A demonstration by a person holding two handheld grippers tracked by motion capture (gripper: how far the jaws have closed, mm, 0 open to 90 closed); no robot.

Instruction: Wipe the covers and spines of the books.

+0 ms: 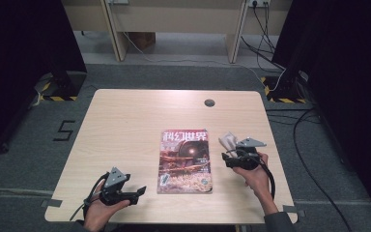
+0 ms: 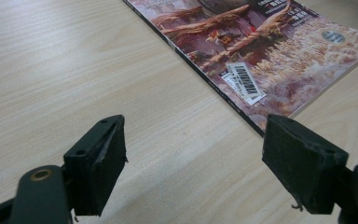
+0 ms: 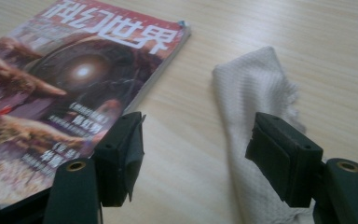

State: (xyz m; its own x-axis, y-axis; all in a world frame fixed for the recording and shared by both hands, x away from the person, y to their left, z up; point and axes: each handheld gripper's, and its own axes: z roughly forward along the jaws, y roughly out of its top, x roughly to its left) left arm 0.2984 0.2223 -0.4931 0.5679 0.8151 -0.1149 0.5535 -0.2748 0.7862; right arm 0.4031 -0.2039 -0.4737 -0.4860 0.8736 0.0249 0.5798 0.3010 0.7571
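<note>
A pale wooden table (image 1: pixel 125 125) is seen from above, and a closed magazine (image 1: pixel 184 162) lies flat near the middle of its near half, cover up, with a barcode sticker (image 2: pixel 245 83) at its near left corner. Just to the right of the magazine, apart from it, a crumpled white cloth (image 3: pixel 251 100) rests on the wood. The right gripper (image 1: pixel 225 155) is held low over that cloth with its jaws spread wide, one jaw over the cloth's near part and the other beside the magazine's edge; nothing is clamped. The left gripper (image 1: pixel 142 191) is held near the magazine's near left corner, its jaws likewise apart and empty. The cloth is judged light, soft and limp, so it would sag and bunch when lifted; a raised fold near its middle seems the best place for a pinch. The magazine is judged thin, flexible and glossy, best taken by an edge or corner.
</note>
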